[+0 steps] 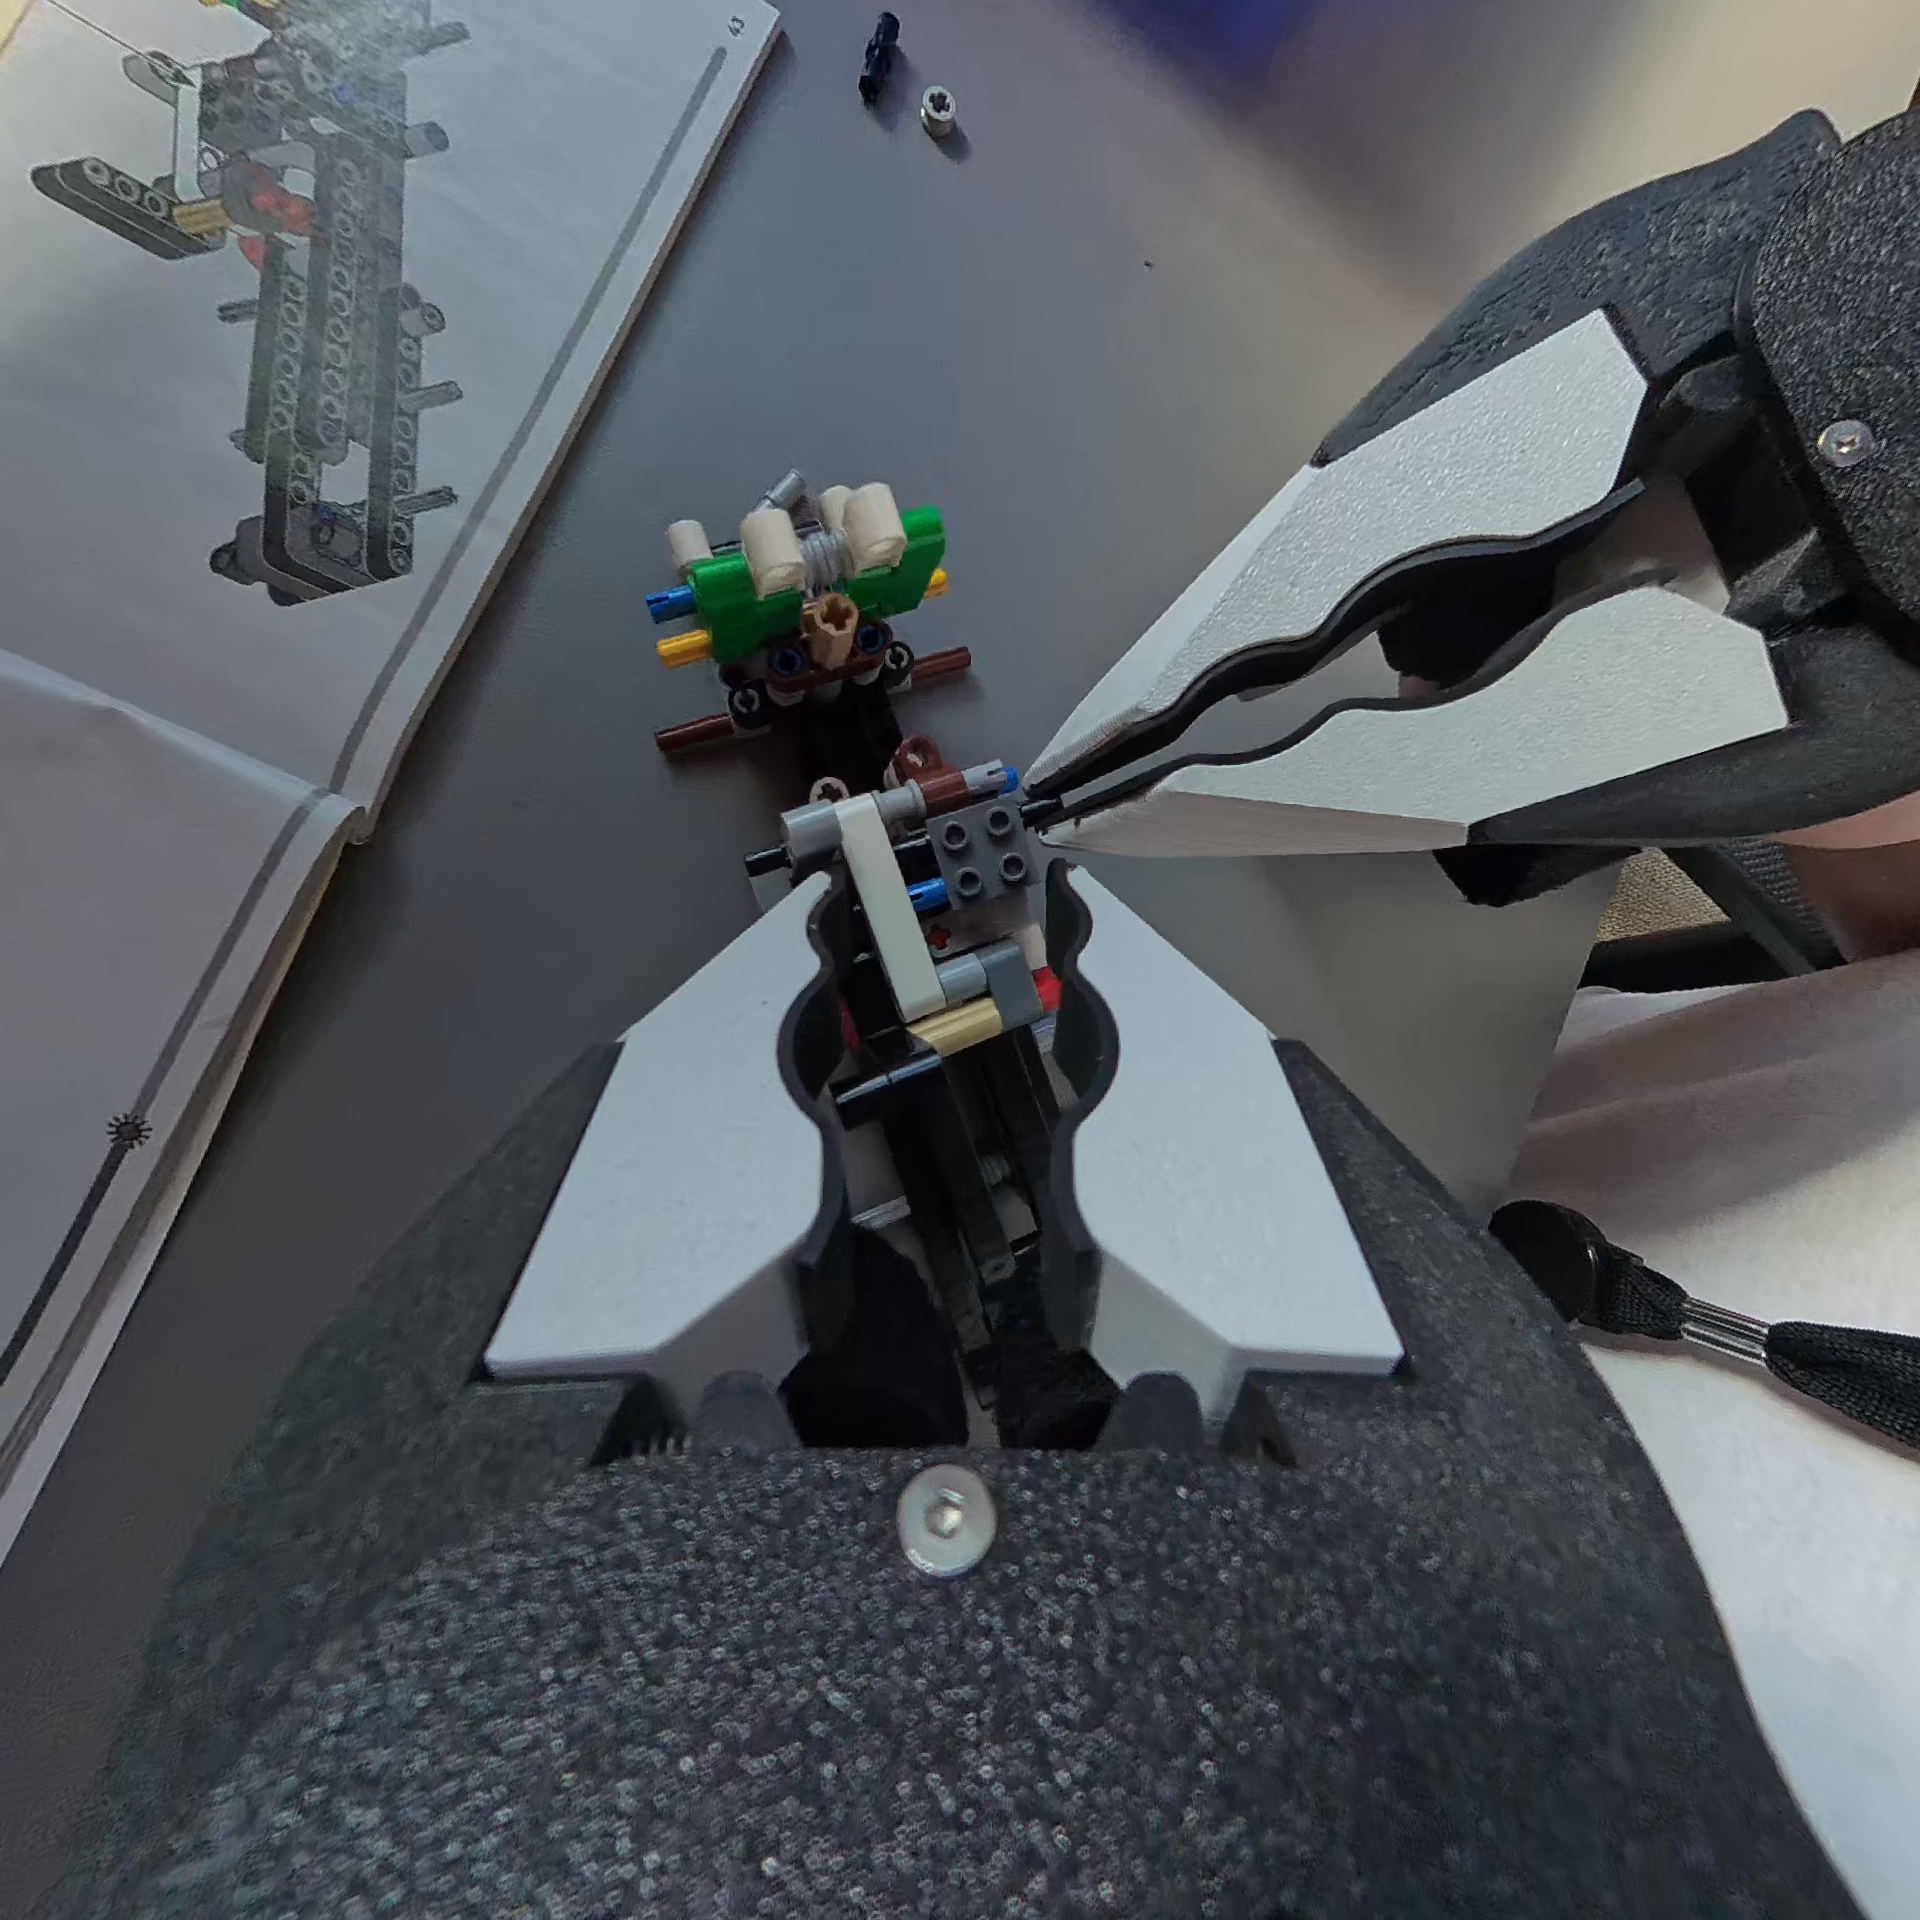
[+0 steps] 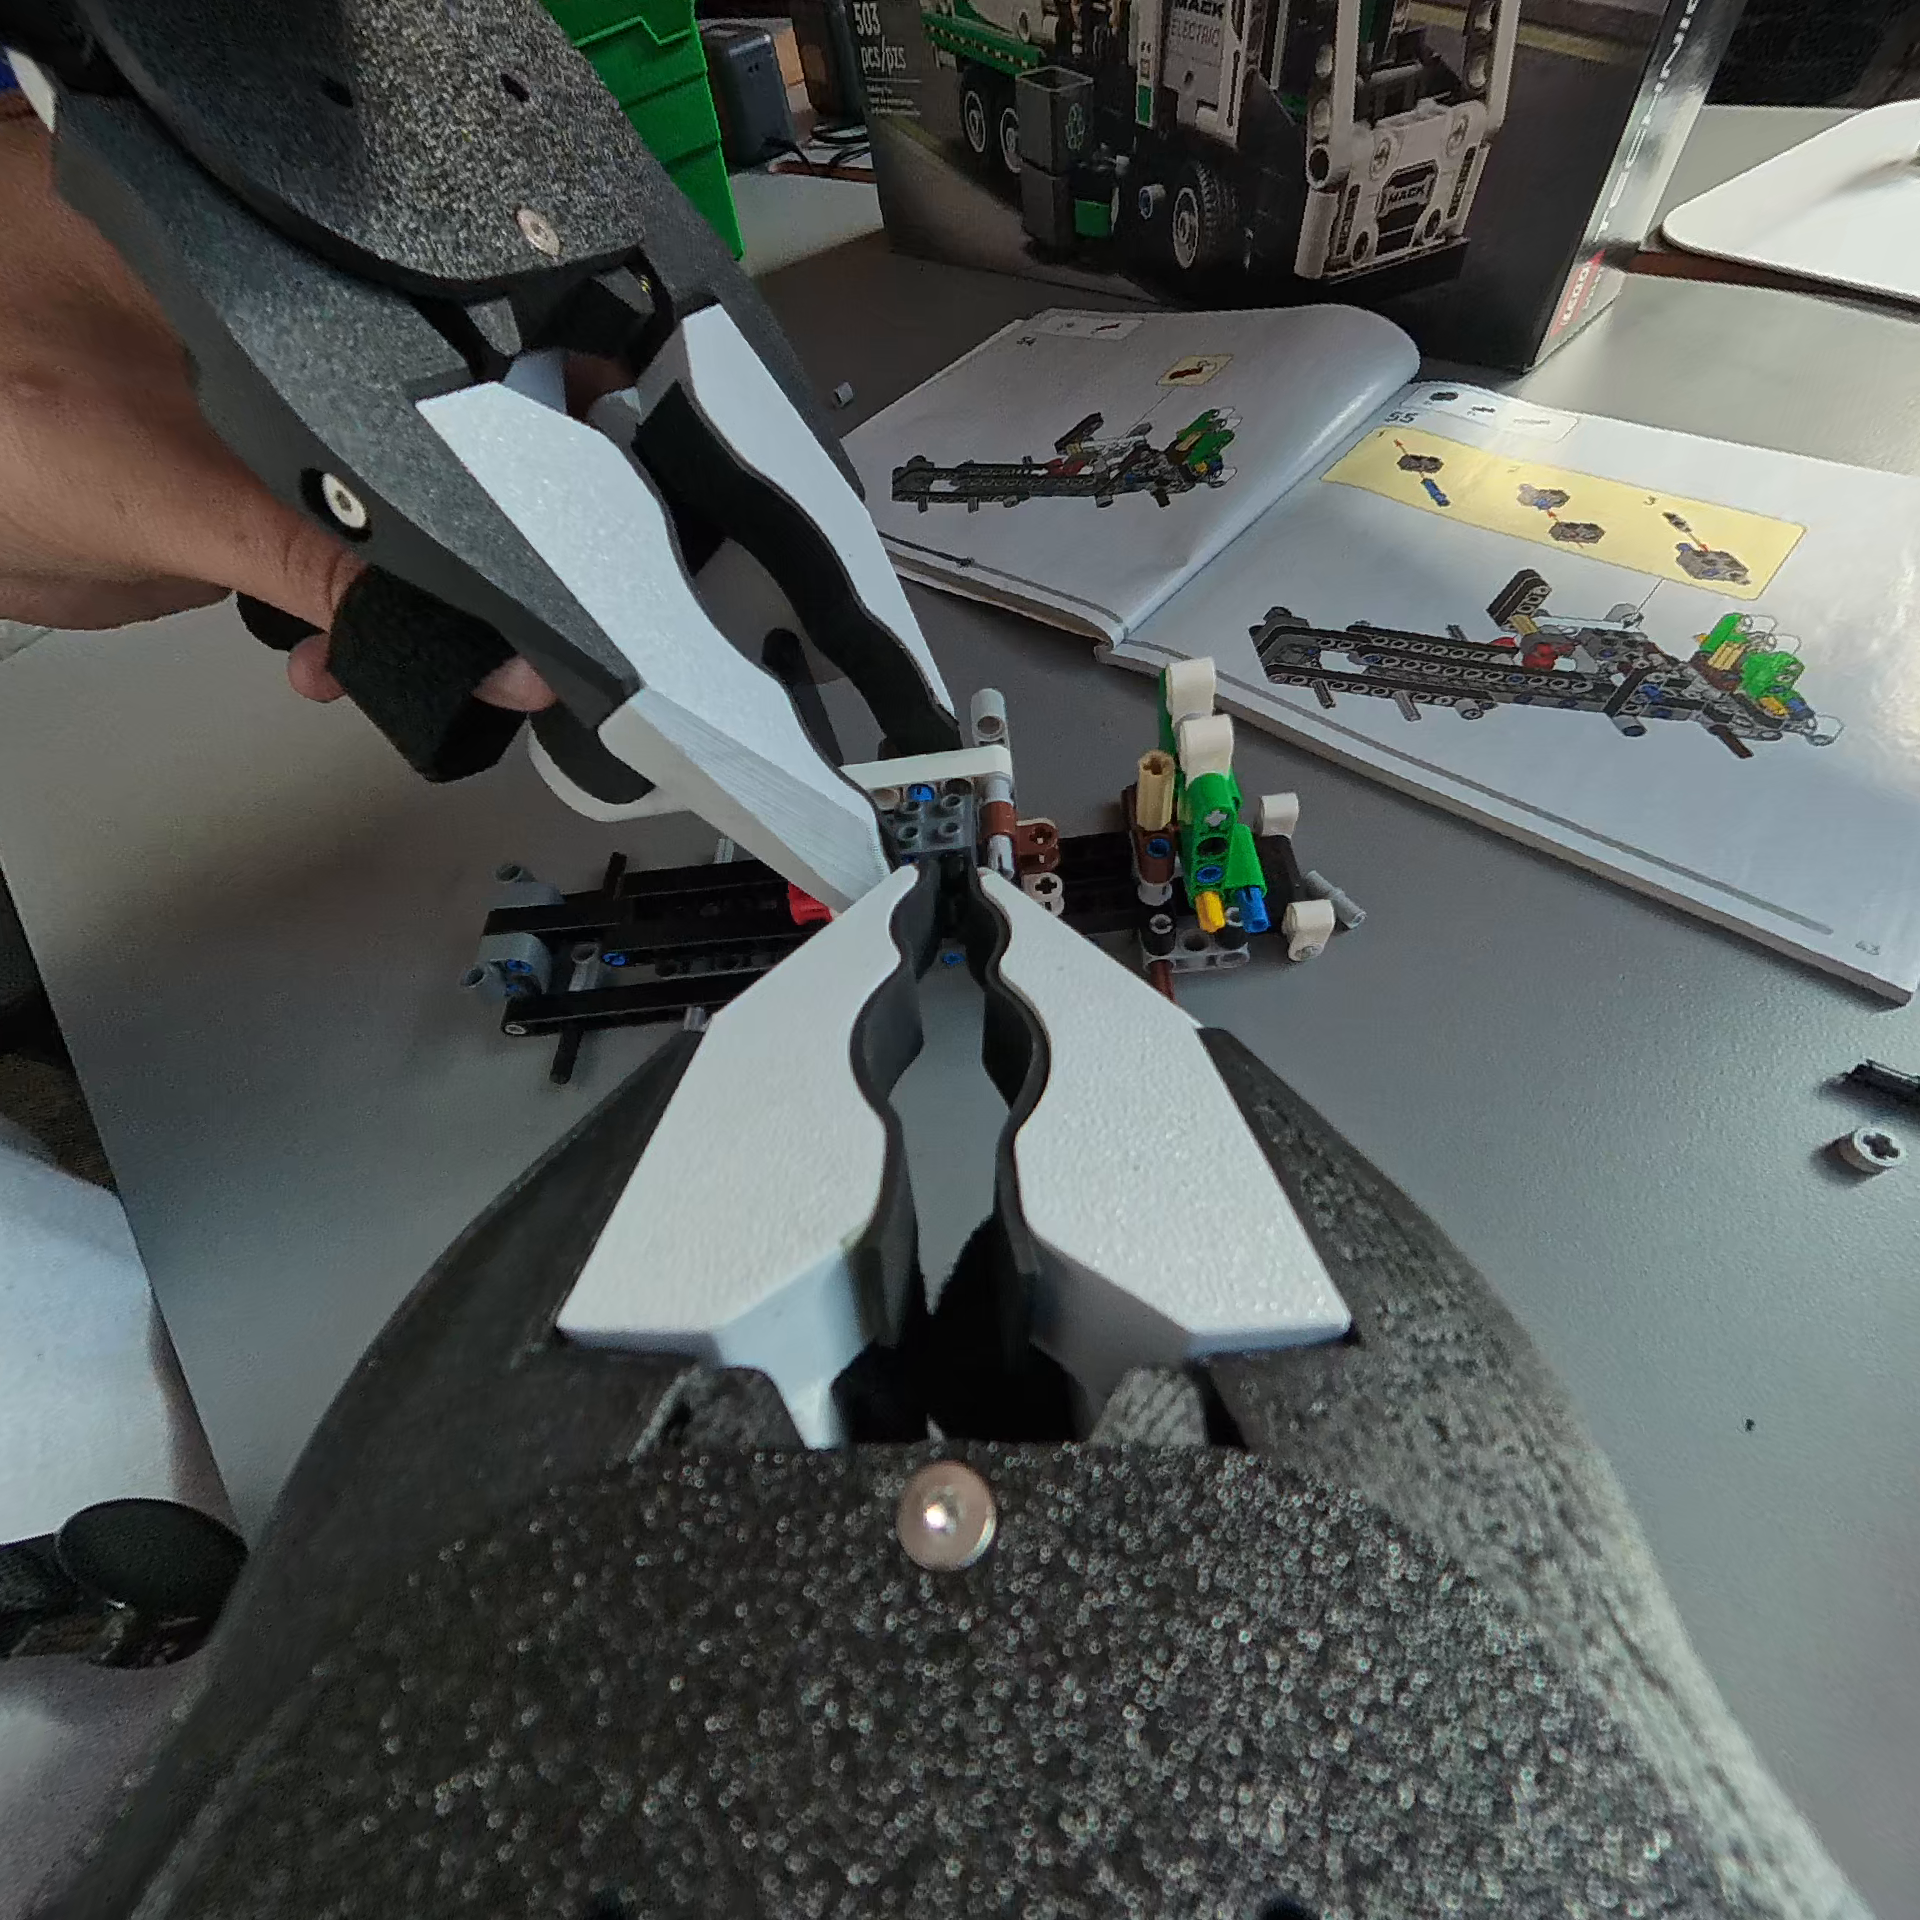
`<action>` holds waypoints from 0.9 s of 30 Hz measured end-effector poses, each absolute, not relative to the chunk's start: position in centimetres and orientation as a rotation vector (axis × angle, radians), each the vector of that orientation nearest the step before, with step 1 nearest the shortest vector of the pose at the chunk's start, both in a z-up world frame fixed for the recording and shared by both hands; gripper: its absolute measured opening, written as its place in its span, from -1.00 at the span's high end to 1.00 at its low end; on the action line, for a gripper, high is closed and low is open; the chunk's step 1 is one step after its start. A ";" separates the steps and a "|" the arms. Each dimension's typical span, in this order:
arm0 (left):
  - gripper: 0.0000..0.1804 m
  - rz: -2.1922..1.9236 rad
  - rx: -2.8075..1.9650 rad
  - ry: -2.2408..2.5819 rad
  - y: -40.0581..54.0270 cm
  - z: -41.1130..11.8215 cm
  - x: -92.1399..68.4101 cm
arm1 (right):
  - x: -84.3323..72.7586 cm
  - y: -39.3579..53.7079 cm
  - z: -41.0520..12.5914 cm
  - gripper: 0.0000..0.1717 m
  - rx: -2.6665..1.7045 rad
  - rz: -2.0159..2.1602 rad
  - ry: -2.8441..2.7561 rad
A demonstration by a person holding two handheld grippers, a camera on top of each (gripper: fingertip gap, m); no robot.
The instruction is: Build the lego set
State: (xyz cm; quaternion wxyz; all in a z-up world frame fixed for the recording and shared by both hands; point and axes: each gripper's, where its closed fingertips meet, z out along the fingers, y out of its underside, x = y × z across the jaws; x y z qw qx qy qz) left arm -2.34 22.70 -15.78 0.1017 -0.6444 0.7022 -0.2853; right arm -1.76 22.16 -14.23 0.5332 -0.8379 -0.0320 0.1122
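black brick chassis [image 1: 914, 1049] clamped by left gripper [image 1: 940, 894]; right gripper [image 1: 1039, 810] pinches its pin.

Glossy plastic brick model [image 1: 914, 935], matt grey tabletop [image 1: 1039, 364], paper booklet [image 1: 468, 312]

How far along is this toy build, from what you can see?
Built: a long black frame with a green block at one end. In hand: the left tongs straddle the frame, though I cannot tell if they press it; the right tongs' tips are closed on a small black piece beside the grey studded plate. Unused: a black pin and a grey ring lie loose beside the open booklet.
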 end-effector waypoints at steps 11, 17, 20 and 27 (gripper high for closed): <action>0.65 -0.709 -1.854 2.138 23.2 -16.1 -2.1 | -1.7 22.3 -15.3 0.97 -2.062 0.259 0.014; 0.66 -0.733 -1.875 2.157 22.9 -16.0 -2.1 | -1.7 22.1 -15.0 0.97 -2.043 0.335 0.054; 0.66 -0.777 -1.891 2.162 22.8 -15.9 -2.1 | -1.7 22.0 -14.9 0.96 -2.028 0.385 0.078; 0.66 -0.839 -1.886 2.219 22.6 -15.8 -2.2 | -1.4 19.4 -13.8 0.63 -2.047 0.247 -0.424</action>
